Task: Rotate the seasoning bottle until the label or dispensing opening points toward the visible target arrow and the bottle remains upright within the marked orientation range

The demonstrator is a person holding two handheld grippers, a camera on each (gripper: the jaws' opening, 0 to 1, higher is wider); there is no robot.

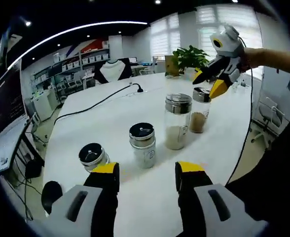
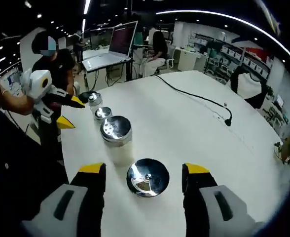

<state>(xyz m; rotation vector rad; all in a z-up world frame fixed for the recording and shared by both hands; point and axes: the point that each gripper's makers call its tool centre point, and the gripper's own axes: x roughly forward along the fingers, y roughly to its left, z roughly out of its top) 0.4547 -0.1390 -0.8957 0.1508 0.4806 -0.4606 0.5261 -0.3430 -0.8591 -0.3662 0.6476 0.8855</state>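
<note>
Bottles (image 1: 177,121) stand in a row on the counter (image 1: 135,103); both tools (image 1: 147,177) (image 2: 144,178) gape wide, the right's bottle (image 2: 147,177) at 12 o'clock.

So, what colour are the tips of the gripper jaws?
Yellow tips, clearest in the left gripper view.

Label text on the short jar (image 1: 143,154) too small to read.

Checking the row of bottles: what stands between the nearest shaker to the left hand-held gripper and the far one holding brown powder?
In the left gripper view, two: a short jar and a tall jar of pale powder stand between the nearest shaker and the brown-powder shaker.
</note>
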